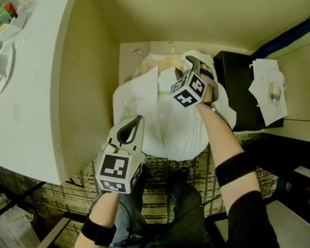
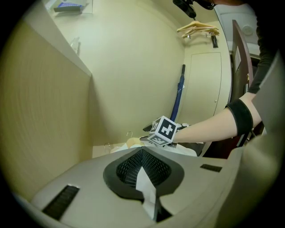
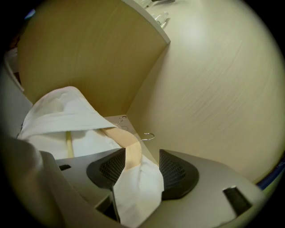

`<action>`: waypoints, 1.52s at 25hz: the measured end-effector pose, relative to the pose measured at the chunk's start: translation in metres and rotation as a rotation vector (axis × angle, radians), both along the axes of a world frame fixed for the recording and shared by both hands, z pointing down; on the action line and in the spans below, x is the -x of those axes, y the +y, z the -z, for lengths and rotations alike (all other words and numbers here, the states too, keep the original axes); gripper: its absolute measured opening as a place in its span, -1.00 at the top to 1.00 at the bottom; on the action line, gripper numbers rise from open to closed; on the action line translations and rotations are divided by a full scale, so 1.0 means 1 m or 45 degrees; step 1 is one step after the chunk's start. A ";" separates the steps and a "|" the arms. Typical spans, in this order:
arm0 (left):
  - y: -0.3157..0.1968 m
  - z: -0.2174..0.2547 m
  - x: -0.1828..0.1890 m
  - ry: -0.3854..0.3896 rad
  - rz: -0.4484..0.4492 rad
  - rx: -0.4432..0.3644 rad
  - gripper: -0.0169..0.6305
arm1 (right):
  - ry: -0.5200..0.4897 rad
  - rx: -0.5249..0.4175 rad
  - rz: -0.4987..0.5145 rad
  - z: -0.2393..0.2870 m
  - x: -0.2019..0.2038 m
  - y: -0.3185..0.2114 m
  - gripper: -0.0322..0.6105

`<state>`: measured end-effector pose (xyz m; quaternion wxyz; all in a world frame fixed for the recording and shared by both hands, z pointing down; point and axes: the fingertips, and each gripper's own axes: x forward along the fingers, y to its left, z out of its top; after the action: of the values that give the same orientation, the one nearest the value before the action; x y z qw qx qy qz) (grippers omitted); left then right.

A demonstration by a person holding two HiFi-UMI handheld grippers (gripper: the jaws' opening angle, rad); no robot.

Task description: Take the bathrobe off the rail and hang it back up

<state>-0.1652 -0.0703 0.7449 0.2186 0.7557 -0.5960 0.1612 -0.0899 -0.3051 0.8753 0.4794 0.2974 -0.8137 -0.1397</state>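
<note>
The white bathrobe (image 1: 166, 122) is draped on a pale wooden hanger (image 1: 156, 65) inside a beige closet corner. My right gripper (image 1: 197, 66) is at the hanger's shoulder. In the right gripper view its jaws (image 3: 141, 156) stand wide, open, with the wooden hanger arm (image 3: 129, 144) and a fold of white robe (image 3: 136, 187) between them. The hanger's metal hook (image 3: 149, 136) pokes out just beyond. My left gripper (image 1: 131, 129) is lower, at the robe's left edge, and its jaws (image 2: 142, 153) are shut on a strip of the white cloth (image 2: 147, 187).
A white counter (image 1: 28, 81) runs along the left. A black box (image 1: 240, 91) and a white paper bag (image 1: 267, 88) sit to the right of the robe. Empty wooden hangers (image 2: 198, 29) hang high up and a blue umbrella (image 2: 178, 98) leans in the corner. Patterned carpet (image 1: 158, 203) lies below.
</note>
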 end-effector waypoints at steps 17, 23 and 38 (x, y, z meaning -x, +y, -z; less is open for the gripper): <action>0.042 0.254 -0.014 -0.036 0.026 -0.154 0.95 | -0.602 0.035 -0.216 0.347 -0.081 0.123 0.73; 0.073 0.318 -0.013 -0.071 0.073 -0.211 0.95 | -0.894 0.089 -0.245 0.445 -0.123 0.187 0.84; 0.117 0.371 -0.024 0.013 0.136 -0.318 0.95 | -1.154 0.132 -0.342 0.481 -0.201 0.272 0.83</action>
<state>-0.1412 0.0470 0.3737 0.1343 0.7450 -0.6497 0.0700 0.1113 -0.0332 0.3942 0.1041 0.4067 -0.9011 0.1083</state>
